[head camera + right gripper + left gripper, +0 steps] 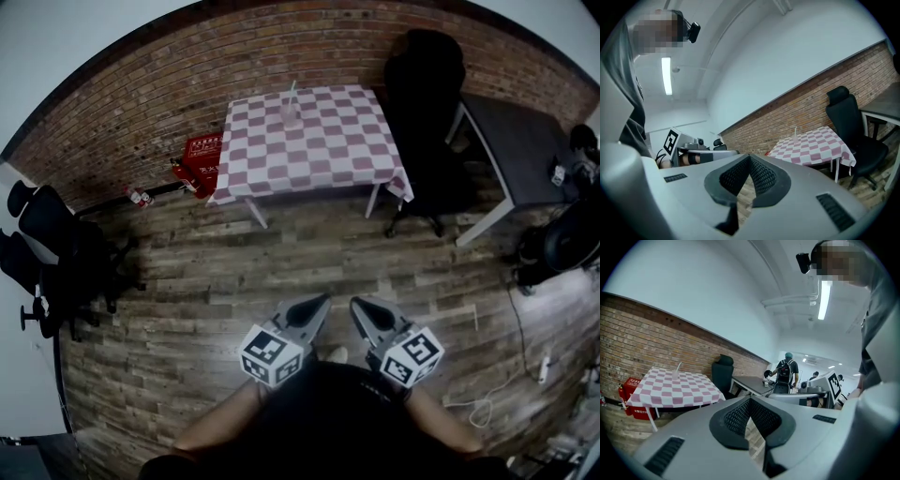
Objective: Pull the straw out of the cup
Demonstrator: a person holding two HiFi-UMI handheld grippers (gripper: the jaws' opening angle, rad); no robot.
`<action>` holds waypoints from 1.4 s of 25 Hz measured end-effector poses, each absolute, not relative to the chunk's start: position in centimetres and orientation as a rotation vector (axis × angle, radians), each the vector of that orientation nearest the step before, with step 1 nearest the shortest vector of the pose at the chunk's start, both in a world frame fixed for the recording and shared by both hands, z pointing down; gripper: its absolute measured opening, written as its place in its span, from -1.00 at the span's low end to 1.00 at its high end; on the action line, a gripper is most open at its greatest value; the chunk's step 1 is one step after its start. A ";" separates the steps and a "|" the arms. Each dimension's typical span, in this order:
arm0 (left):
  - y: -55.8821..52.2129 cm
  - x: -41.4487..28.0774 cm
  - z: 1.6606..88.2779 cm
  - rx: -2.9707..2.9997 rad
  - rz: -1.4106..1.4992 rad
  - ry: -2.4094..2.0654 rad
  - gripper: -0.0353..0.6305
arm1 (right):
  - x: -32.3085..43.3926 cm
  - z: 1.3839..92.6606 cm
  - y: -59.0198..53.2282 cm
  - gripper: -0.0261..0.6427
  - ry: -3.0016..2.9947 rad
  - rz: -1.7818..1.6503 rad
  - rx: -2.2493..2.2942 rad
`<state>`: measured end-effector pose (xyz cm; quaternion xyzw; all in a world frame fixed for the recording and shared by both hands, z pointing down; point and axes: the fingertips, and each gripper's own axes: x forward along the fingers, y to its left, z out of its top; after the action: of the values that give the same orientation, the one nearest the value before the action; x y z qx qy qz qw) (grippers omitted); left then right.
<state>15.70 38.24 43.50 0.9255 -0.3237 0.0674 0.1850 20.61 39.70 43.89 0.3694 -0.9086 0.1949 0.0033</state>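
Observation:
A clear cup [290, 113] with a pale straw [292, 91] stands near the far edge of a table under a pink-and-white checkered cloth [319, 145], far ahead of me across the wooden floor. The cup also shows small in the left gripper view, cup [675, 375], and in the right gripper view, cup [795, 138]. My left gripper [321, 301] and right gripper [357, 305] are held side by side low in the head view, a long way from the table. Both have their pads together with nothing between them.
A black office chair [424, 84] stands at the table's right end, beside a dark desk [525, 141]. A red crate [202, 157] sits on the floor at the table's left. Black chairs [47, 234] line the left wall. A white cable [487, 403] lies at the right. A person with a backpack [787, 373] stands in the distance.

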 end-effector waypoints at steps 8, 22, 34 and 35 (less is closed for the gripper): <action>35.9 17.8 44.0 2.626 0.194 -0.839 -0.87 | 22.6 44.4 37.8 -0.89 -2.812 0.618 1.236; 28.0 15.3 45.5 2.608 0.193 -0.773 -0.87 | 19.7 45.9 30.0 -0.89 -2.763 0.661 1.262; 15.3 5.5 43.4 2.644 0.159 -0.780 -0.87 | 8.9 43.6 17.5 -0.89 -2.786 0.589 1.212; 14.4 4.7 43.2 2.646 0.156 -0.782 -0.87 | 8.0 43.4 16.6 -0.89 -2.789 0.583 1.210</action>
<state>4.68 14.38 43.23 0.9404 -0.2780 0.0555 0.1877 8.02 16.60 43.42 0.3909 -0.9007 0.1883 0.0231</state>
